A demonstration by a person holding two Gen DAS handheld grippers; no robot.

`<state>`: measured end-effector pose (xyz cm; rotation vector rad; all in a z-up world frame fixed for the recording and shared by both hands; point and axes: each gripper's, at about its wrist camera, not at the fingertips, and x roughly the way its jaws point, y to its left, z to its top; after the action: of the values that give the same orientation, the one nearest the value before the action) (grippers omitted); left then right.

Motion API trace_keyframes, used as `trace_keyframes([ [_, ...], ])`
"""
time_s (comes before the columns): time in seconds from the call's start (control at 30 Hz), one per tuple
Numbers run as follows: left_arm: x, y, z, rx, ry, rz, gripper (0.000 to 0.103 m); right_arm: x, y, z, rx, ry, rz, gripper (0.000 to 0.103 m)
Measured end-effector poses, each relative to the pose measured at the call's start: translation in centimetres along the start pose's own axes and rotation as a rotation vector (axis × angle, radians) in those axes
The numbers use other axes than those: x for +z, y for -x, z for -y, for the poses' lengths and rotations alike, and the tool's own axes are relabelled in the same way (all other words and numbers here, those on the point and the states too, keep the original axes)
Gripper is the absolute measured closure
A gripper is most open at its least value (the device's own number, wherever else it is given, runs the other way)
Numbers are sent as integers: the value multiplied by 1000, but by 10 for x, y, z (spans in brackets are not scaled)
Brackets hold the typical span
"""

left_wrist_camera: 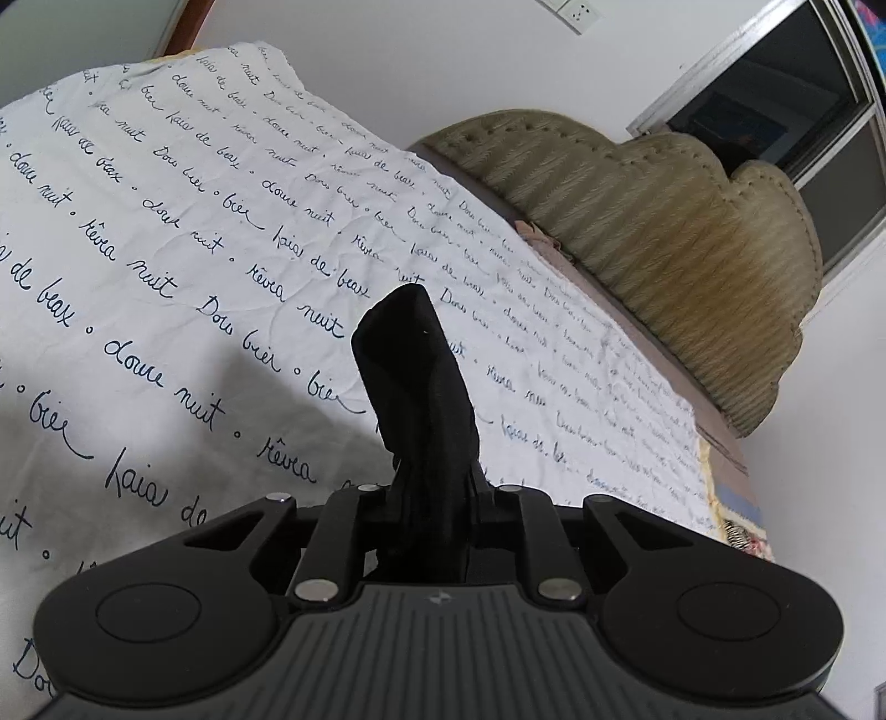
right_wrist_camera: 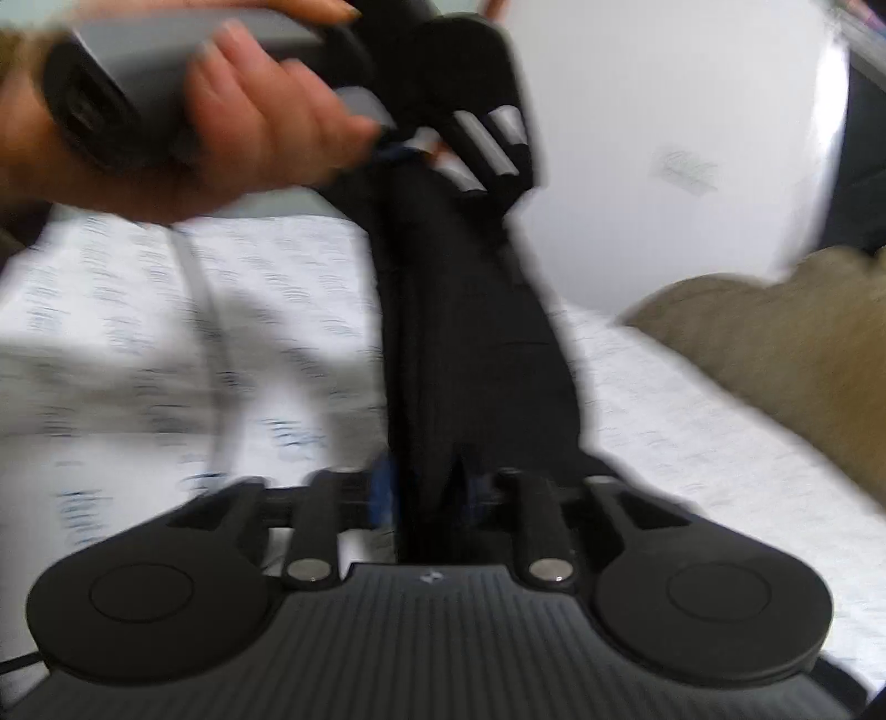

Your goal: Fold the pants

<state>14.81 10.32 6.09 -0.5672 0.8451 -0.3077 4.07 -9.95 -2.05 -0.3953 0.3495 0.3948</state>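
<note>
Up front in the left wrist view, saw the black pants (left_wrist_camera: 415, 382) bunched into a narrow roll, long axis running away from the camera and leaning a little left, free end lifted above the bedsheet (left_wrist_camera: 166, 249). Found the left gripper (left_wrist_camera: 429, 498) clamped nearly shut on the near end of that roll, fabric squeezed between the jaws. Beyond the pants lay white cloth printed with dark cursive lettering, creased; right of the pants and farther back stood an olive tufted headboard (left_wrist_camera: 664, 221) against a white wall, with a dark window (left_wrist_camera: 775, 111) above it and a wall socket (left_wrist_camera: 578, 11) at the top edge. Nothing lay across the pants.

Then in the right wrist view, badly blurred, saw the pants (right_wrist_camera: 470, 332) stretched as a dark band straight away from the camera toward the left gripper (right_wrist_camera: 443, 160) at the far end, gripped by the person's left hand (right_wrist_camera: 238, 133) on its grey handle. Held in the right gripper (right_wrist_camera: 437, 493), jaws narrow and closed on the near end of the band. Left of the pants ran a grey cable (right_wrist_camera: 205, 332) over the sheet; right of them, the headboard (right_wrist_camera: 775, 354).
</note>
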Motion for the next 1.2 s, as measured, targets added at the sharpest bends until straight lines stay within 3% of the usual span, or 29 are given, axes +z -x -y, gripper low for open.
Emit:
trace_keyframes([
  [0.1,-1,-1,-1,22,1,2,87,1,28,35,29,-92,44,75],
  [0.17,-1,0,-2,15,5,1,87,-3,32,74,-12,-203,42,75],
  [0.27,-3,3,2,8,-15,3,87,-13,3,132,-168,-306,-67,80],
  [0.47,-6,6,8,9,-41,10,86,-35,-94,193,-133,-448,-297,86],
  [0.57,-5,6,6,8,-34,6,87,-38,-118,199,-186,-479,-350,91],
  [0.67,-4,4,2,5,-20,-2,87,-19,-84,172,-183,-440,-249,79],
  [0.73,-4,3,1,-2,-5,-10,87,-8,-49,132,-134,-373,-154,31],
  [0.8,-4,2,0,-4,3,-16,87,-2,-14,83,-100,-271,-51,15],
  [0.9,-2,2,-3,-12,34,-31,87,0,13,19,-94,-133,8,15],
  [0.97,-2,3,-4,-20,53,-39,87,-1,14,-13,-133,-56,26,15],
  [1.17,-8,7,-1,-26,65,-36,87,-7,-36,-65,-287,138,-16,16],
  [1.2,-9,7,0,-26,64,-35,87,-6,-41,-67,-306,151,-6,27],
])
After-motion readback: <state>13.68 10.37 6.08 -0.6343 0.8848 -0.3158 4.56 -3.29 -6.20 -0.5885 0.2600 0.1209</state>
